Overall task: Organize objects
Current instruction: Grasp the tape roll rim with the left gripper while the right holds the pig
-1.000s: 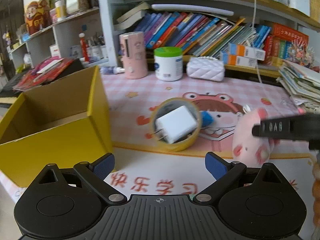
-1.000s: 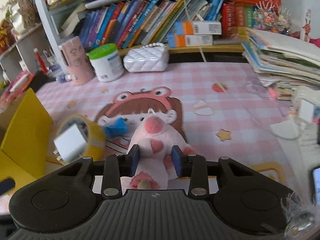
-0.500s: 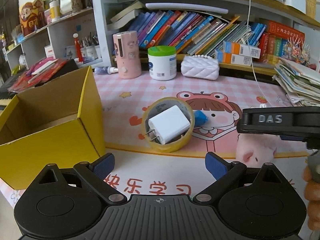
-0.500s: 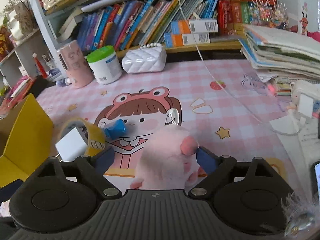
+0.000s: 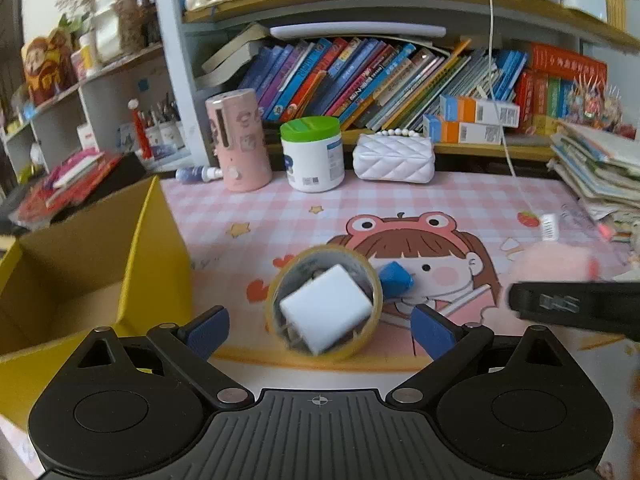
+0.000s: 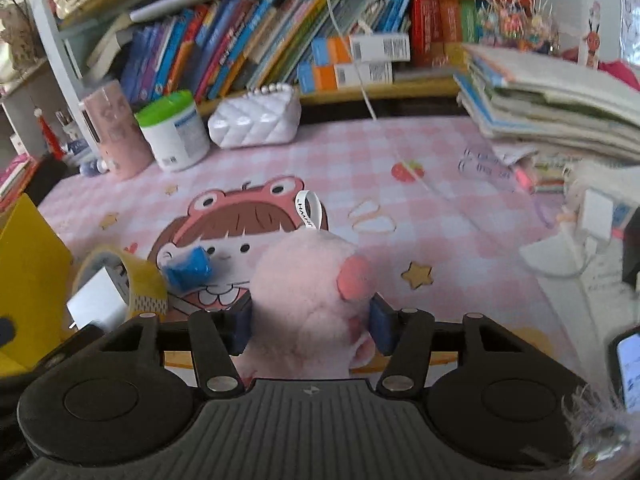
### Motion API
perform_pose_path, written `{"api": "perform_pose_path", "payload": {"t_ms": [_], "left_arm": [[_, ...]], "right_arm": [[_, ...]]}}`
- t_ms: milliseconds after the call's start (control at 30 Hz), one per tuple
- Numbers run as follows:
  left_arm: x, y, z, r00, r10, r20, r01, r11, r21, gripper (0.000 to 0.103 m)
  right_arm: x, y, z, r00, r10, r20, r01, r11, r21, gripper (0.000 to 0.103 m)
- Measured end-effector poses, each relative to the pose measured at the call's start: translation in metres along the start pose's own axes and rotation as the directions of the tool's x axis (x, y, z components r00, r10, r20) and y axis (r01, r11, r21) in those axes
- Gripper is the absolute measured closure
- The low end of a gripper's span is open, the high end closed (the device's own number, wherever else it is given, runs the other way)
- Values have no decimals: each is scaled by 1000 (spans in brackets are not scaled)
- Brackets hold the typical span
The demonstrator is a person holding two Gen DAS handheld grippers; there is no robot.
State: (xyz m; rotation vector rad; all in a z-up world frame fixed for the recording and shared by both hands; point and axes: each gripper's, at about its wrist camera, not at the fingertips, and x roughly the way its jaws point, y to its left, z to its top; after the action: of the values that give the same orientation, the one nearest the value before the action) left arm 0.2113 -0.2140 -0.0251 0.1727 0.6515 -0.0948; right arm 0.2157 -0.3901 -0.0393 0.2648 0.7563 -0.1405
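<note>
Up front, the right gripper (image 6: 310, 330) has its two blue pads pressed into the sides of a pink plush (image 6: 310, 292), gripping it over the pink checked mat (image 6: 400, 184); a white loop tag (image 6: 308, 210) stands up from the toy's top. Just left of the plush a blue scrap (image 6: 188, 270) lies on the mat's cartoon face, and left of that sits the tape roll (image 6: 120, 276) with a white charger (image 6: 96, 306) leaning inside it.

Over on the other side, the left gripper (image 5: 320, 328) hangs spread wide and holds nothing, its pads flanking the tape roll (image 5: 324, 306) without touching it. The charger (image 5: 326, 314) fills the roll's hollow, prongs toward the camera, with the blue scrap (image 5: 396, 276) touching the roll's right edge. Left of the roll, an open yellow box (image 5: 156, 264) stands on the mat's edge. Right of the roll, the plush (image 5: 552, 262) shows as a pink blur above the black body of the right gripper.

Behind the roll, along the mat's far edge, stand a pink canister (image 5: 240, 142), a green-lidded white jar (image 5: 312, 154) and a quilted white purse (image 5: 394, 156), with a bookshelf (image 5: 380, 80) behind them. A book stack (image 6: 552, 104) sits far right of the plush.
</note>
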Motion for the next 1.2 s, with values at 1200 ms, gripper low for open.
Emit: {"api": "perform_pose_path", "payload": {"t_ms": [1200], "left_arm": [[-47,22,-9,992,-103,79,110,990,-91,17]], "right_arm": [[-46,21,-24,999,2,40,0,999,-55,48]]}}
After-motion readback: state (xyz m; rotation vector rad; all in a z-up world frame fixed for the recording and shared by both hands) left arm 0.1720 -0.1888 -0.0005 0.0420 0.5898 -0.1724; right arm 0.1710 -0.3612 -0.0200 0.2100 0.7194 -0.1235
